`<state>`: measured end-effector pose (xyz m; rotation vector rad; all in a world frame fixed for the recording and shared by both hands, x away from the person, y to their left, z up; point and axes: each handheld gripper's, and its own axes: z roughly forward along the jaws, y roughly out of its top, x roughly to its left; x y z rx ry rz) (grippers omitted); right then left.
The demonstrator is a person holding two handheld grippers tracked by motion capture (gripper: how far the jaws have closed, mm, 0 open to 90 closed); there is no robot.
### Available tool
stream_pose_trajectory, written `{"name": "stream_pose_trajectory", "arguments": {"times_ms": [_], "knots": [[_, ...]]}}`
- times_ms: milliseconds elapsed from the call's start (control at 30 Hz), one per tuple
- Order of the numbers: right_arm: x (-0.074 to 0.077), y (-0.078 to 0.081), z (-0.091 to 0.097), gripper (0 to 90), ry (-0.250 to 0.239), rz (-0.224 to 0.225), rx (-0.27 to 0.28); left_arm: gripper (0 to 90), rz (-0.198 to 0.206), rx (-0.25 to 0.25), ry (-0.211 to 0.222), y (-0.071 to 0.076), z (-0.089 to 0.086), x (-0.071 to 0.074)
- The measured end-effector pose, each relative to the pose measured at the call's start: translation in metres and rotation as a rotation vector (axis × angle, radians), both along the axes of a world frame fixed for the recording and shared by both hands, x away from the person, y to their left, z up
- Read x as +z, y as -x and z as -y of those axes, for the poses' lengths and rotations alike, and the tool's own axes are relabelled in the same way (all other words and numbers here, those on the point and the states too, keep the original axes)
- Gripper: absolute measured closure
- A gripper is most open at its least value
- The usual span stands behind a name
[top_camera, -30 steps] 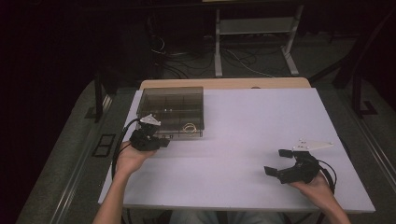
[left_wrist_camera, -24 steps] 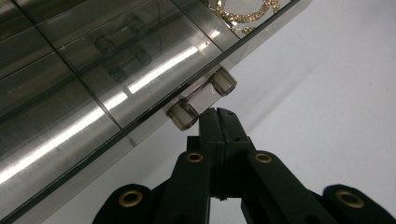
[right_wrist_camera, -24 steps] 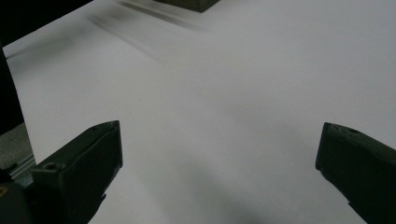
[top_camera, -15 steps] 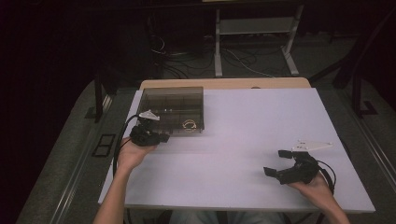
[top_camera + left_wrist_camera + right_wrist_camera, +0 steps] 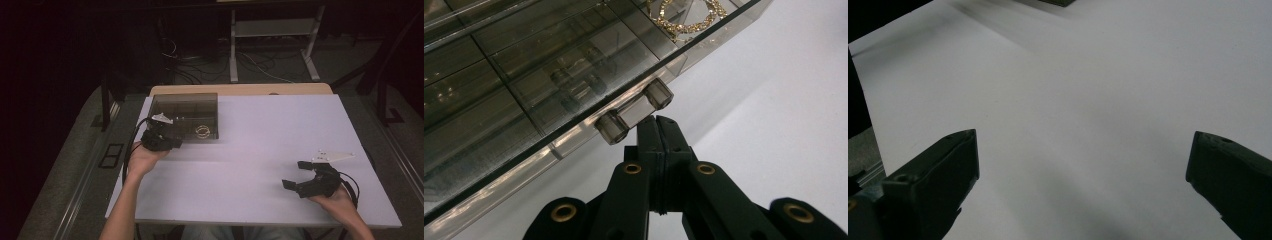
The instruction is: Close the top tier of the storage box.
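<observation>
A smoky see-through box (image 5: 184, 107) with several compartments stands at the table's far left. A gold bracelet (image 5: 202, 131) lies in its front right compartment and shows again as the bracelet (image 5: 684, 17) in the left gripper view. My left gripper (image 5: 172, 141) is shut, nothing between its jaws. Its tips (image 5: 658, 124) sit right under the clear bar handle (image 5: 634, 112) on the near edge of the box's top panel. My right gripper (image 5: 295, 174) rests near the front right of the table, jaws wide open and empty (image 5: 1083, 160).
The white table top (image 5: 260, 135) runs wide between the two hands. A tan board edge (image 5: 240, 89) lies behind it. Cables and a metal stand (image 5: 270, 30) are on the dark floor beyond. The left gripper's cable (image 5: 131, 150) loops off the table's left edge.
My left gripper has shifted a little toward the box, and the box's near edge with the handle now sits farther from me in the high view. The right gripper has stayed put.
</observation>
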<state>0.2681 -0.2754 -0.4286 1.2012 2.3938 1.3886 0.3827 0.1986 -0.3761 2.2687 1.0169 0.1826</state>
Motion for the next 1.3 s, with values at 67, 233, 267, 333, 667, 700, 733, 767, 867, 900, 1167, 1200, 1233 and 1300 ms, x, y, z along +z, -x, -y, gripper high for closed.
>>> {"name": "stream_pose_trajectory", "arguments": {"times_ms": [67, 233, 267, 333, 667, 700, 733, 767, 867, 900, 1167, 1200, 1233, 1300], "knots": [[0.000, 0.000, 0.000, 0.1, 0.001, 0.005, 0.000, 88.5, 0.000, -0.001, -0.003, -0.002, 0.000, -0.001], [0.000, 0.000, 0.001, 0.0, 0.000, 0.004, -0.002, 88.6, -0.004, 0.007, -0.003, -0.004, 0.001, -0.002], [0.000, 0.000, 0.000, 0.0, 0.000, 0.003, -0.002, 88.6, -0.003, 0.001, -0.010, -0.005, 0.000, -0.001], [0.000, 0.000, 0.000, 0.0, 0.000, -0.001, -0.001, 88.6, -0.001, 0.006, -0.008, -0.006, 0.001, 0.000], [0.000, 0.000, 0.000, 0.1, 0.000, 0.004, 0.000, 88.6, 0.002, 0.022, 0.001, -0.014, 0.002, 0.002], [0.000, 0.000, 0.000, 0.1, 0.000, 0.005, -0.001, 88.5, -0.001, 0.020, -0.001, -0.015, 0.001, 0.002], [0.000, 0.000, 0.000, 0.0, 0.001, 0.006, 0.000, 88.5, 0.001, 0.020, 0.000, -0.016, 0.001, 0.002], [0.000, 0.000, 0.000, 0.0, 0.001, 0.006, -0.001, 88.6, 0.000, 0.023, 0.000, -0.017, 0.001, 0.003], [0.000, 0.000, 0.000, 0.0, 0.001, 0.004, 0.000, 88.5, -0.001, 0.034, 0.006, -0.018, 0.002, 0.002], [0.000, 0.000, 0.000, 0.0, 0.001, 0.004, -0.001, 88.6, -0.005, 0.027, 0.000, -0.019, 0.002, 0.003], [0.000, 0.001, 0.000, 0.0, -0.001, -0.004, 0.000, 88.5, -0.006, 0.050, 0.015, -0.024, 0.002, 0.002], [0.000, 0.001, 0.000, 0.1, 0.000, -0.003, 0.000, 88.5, -0.006, 0.042, 0.008, -0.026, 0.001, 0.002], [0.000, 0.001, 0.000, 0.0, 0.000, -0.004, 0.000, 88.6, -0.006, 0.046, 0.011, -0.026, 0.001, 0.002], [0.000, 0.001, 0.000, 0.0, 0.001, -0.004, 0.001, 88.5, -0.004, 0.052, 0.016, -0.027, 0.000, 0.002]]}}
